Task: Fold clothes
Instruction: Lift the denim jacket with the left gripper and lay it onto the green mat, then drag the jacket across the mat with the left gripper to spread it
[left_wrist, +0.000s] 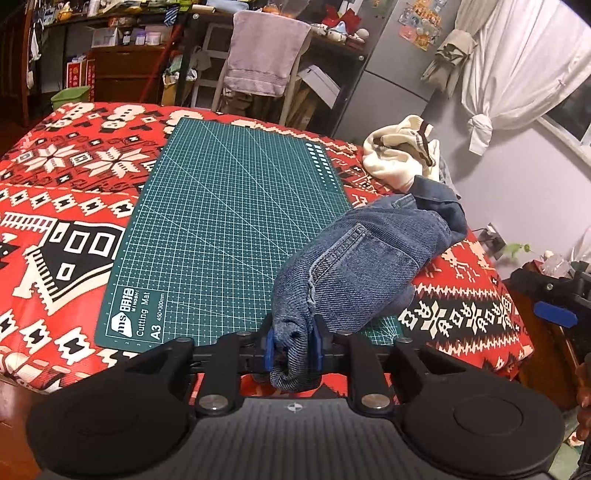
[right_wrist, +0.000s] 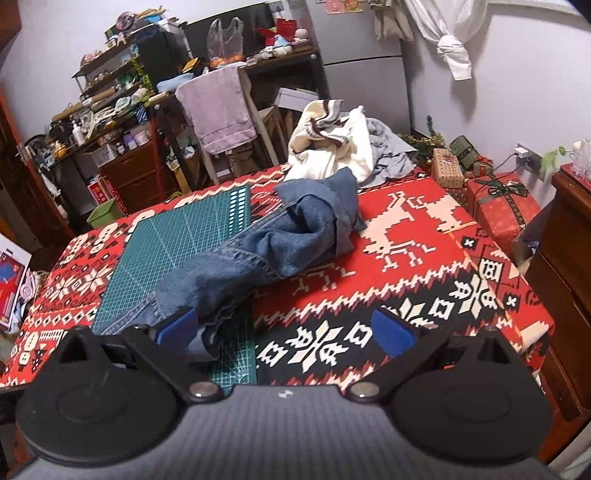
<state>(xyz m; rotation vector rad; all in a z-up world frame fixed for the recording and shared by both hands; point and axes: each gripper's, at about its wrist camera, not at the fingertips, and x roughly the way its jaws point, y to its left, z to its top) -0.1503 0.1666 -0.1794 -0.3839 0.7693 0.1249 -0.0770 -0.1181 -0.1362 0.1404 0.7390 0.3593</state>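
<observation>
Blue denim jeans (left_wrist: 354, 266), seemingly faded.

Grey walls (right_wrist: 517, 74). White curtain (left_wrist: 517, 62), knotted, beside a window (left_wrist: 569, 110). Grey fridge (left_wrist: 388, 74) behind. Cluttered dark shelving (right_wrist: 122, 110); chair draped with mauve towel (left_wrist: 266, 55). Wrapped gift boxes (right_wrist: 495, 199) against the wall.

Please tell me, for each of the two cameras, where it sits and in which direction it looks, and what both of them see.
Left wrist: sits behind the left gripper, faces across the green cutting mat; its blue fingers pinch the denim garment.
Right wrist: sits behind the right gripper, faces over the red patterned tablecloth; its fingers stand wide apart, the left one touching the denim garment.
Shared: mat, denim, cream garment, lilac towel on a chair.
</observation>
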